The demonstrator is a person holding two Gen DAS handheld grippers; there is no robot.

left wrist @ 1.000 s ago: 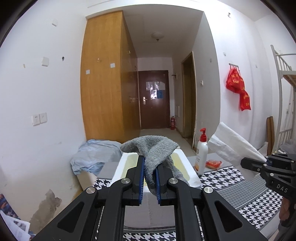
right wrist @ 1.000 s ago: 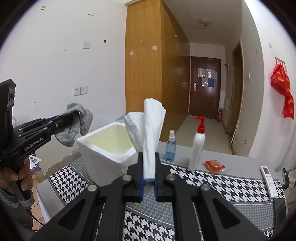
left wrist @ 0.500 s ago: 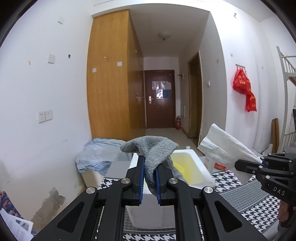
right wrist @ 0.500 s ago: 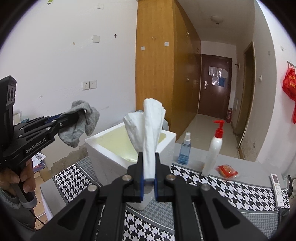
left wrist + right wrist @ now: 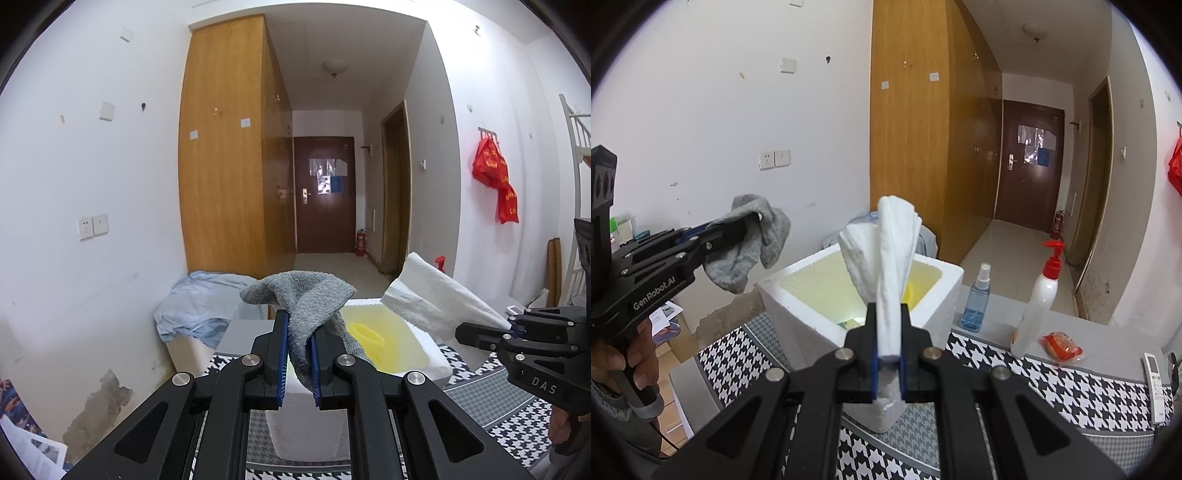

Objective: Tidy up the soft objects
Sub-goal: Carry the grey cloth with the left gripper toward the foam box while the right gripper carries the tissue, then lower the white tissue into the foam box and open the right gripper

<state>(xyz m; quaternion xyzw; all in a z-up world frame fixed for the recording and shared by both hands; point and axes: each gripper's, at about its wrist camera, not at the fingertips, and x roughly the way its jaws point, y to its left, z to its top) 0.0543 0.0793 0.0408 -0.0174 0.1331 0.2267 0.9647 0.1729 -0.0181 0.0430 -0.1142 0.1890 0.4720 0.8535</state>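
A table with a black-and-white checked cloth (image 5: 1052, 376) stands in a white room, with a wooden wardrobe (image 5: 225, 147) and a dark door (image 5: 325, 195) behind. On the cloth stands a white foam box (image 5: 798, 299) with a yellowish inside. Beside it are a blue spray bottle (image 5: 977, 301), a white pump bottle (image 5: 1039, 299), a red packet (image 5: 1060, 345) and a remote control (image 5: 1156, 373).

The left gripper (image 5: 298, 354) is pinching a grey cloth (image 5: 306, 314), held in the air just in front of the box. The right gripper (image 5: 887, 343) is pinching a white towel (image 5: 886, 247), which stands up above the box.

Only the left view shows a yellow thing (image 5: 367, 332) inside the box and a blue sheet (image 5: 195, 306) by the wall. Only the right view shows the bottles and the hand (image 5: 617, 362) on the left gripper's handle.
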